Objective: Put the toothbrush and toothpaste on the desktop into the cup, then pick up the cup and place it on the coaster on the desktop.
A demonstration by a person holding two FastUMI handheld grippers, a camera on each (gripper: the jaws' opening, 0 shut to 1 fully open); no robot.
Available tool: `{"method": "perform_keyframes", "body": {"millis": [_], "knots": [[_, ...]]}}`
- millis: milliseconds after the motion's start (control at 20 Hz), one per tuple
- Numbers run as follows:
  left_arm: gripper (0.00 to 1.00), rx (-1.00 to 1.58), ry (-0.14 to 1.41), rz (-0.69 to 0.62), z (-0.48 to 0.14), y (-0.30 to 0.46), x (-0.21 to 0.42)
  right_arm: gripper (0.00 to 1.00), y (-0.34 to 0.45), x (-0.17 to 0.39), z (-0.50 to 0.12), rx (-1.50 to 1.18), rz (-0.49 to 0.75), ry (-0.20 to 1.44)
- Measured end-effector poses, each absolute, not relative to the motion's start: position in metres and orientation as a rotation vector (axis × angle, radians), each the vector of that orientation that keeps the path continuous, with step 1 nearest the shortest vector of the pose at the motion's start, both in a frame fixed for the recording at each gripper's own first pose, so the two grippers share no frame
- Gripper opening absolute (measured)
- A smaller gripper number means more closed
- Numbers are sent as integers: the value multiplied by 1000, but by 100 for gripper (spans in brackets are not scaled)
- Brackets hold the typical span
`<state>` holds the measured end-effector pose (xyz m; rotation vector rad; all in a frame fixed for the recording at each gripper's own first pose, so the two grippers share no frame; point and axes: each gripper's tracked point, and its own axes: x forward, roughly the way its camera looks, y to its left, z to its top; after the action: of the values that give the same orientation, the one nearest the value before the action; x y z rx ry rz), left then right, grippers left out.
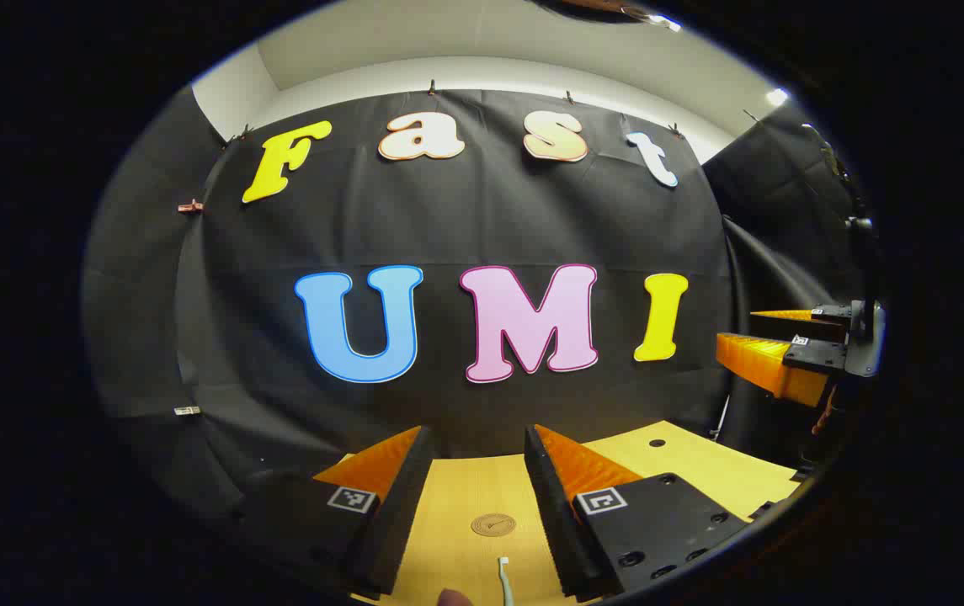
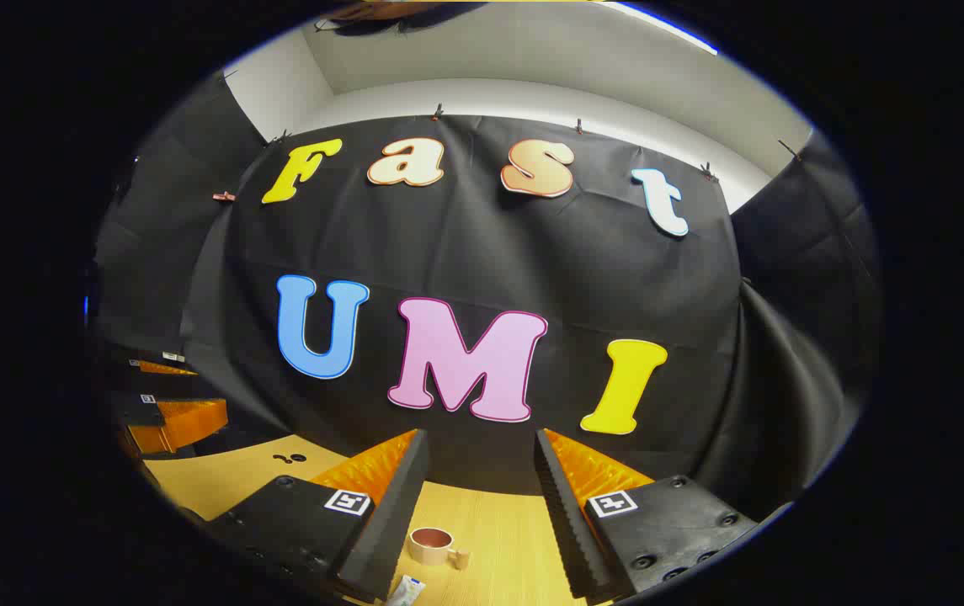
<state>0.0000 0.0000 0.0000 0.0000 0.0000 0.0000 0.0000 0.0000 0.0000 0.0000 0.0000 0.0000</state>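
In the left gripper view, the left gripper (image 1: 477,471) has its two fingers wide apart, and there is nothing between them. It hangs above the wooden desk (image 1: 700,471). Past the fingertips, on the desk, lies a small round coaster (image 1: 493,525). Closer to the camera than the coaster, at the bottom edge of this view, lies the white head of the toothbrush (image 1: 504,576), pointing toward the coaster but not touching it. Near the right edge of the desk, the right gripper (image 1: 764,341) hangs up in the air, well apart from the left one.

In the right gripper view, the right gripper (image 2: 482,467) also has its fingers wide apart and holds nothing. On the desk, seen between its fingers and near the left one, stands a pink cup (image 2: 433,545), upright, with its handle sticking out to the right. Just in front of the cup, at the bottom edge of the view, peeks the white end of the toothpaste (image 2: 406,592). I cannot tell if it touches the cup. Far off to the left, over the desk's left edge, is the left gripper.
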Motion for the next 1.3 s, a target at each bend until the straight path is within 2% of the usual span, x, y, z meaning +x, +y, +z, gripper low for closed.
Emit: {"method": "perform_keyframes", "body": {"millis": [900, 1300], "knots": [[72, -2, 29, 3, -10, -2, -7, 78, 1, -3, -13, 12, 13, 39], [72, 23, 119, 18, -47, -5, -13, 79, 27, -9, -83, 74, 93, 215]]}}
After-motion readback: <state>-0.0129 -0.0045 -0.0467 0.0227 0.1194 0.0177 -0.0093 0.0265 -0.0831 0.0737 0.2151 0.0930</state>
